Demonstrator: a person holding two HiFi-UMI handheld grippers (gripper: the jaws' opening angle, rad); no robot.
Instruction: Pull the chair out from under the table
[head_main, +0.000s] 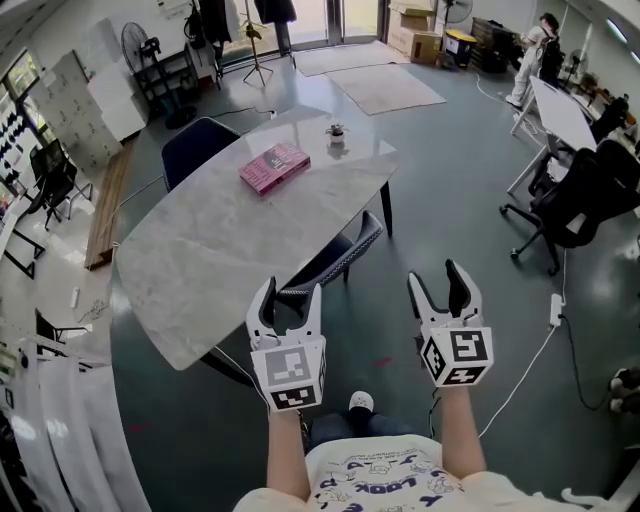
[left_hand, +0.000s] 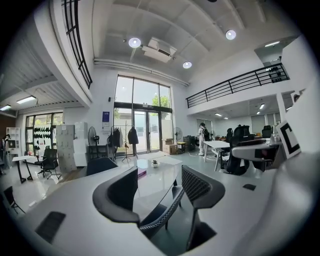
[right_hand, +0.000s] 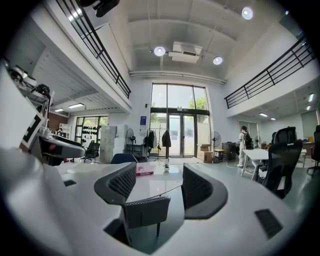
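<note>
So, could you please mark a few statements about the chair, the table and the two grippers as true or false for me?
1. The chair sits pushed in under the table. True.
2. The left gripper is clamped on the chair's backrest. False: its jaws stand apart and grip nothing.
3. A pink book lies on the table. True.
4. The right gripper holds the small plant. False: it is open and empty, and the small plant stands on the table.
</note>
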